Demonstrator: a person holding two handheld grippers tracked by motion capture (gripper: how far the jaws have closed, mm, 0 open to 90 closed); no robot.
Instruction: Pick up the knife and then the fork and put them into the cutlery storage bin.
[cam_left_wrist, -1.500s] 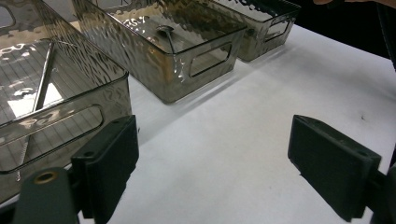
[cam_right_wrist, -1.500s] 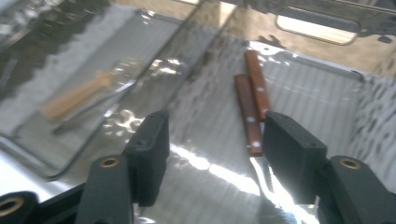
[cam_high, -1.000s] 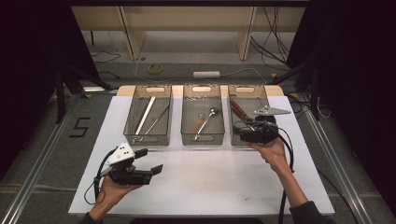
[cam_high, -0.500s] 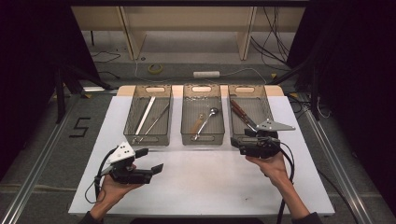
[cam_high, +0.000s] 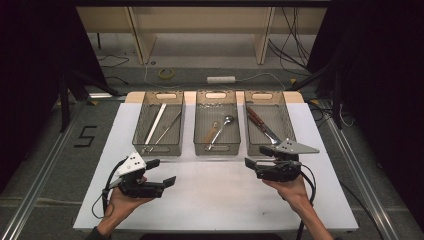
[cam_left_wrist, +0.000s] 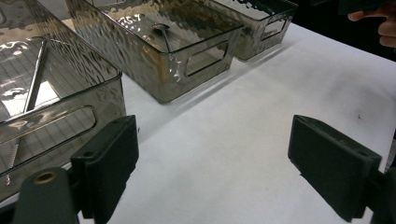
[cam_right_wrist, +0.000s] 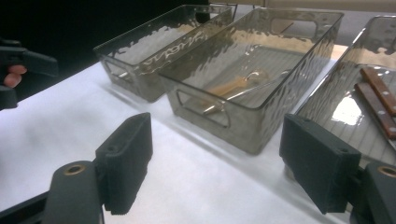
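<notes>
The knife (cam_high: 261, 124) with the riveted wooden handle lies diagonally in the right bin (cam_high: 280, 104), handle toward the far left corner and blade toward the near right; the right gripper view shows two such brown handles side by side there. This bin is the nearest one to the right gripper (cam_high: 248, 164), which hangs just off its near wall, over bare table. Its jaws have just been opening and now stand wide apart with nothing between them, which suits a hand that has let go of cutlery and is backing off from the bin.

The middle bin (cam_high: 217, 102) holds a metal spoon (cam_high: 223, 127) and a wooden-handled utensil (cam_high: 211, 134), lying close alongside each other. The left bin (cam_high: 160, 102) holds a pale flat stick (cam_high: 155, 123) and a thin metal rod (cam_high: 166, 131) leaning toward each other. Like seems to go with like, one kind of utensil to each bin.

The left gripper (cam_high: 170, 181) rests in the person's hand near the left front of the table, well apart from the bins, jaws spread wide and empty, apparently waiting.

All three smoky, rippled plastic bins stand in a row on the far half of a white tabletop (cam_high: 215, 200). Beyond lie a grey floor with cables, a power strip (cam_high: 221, 79) and a roll of tape (cam_high: 166, 73), dark curtains on both sides.
</notes>
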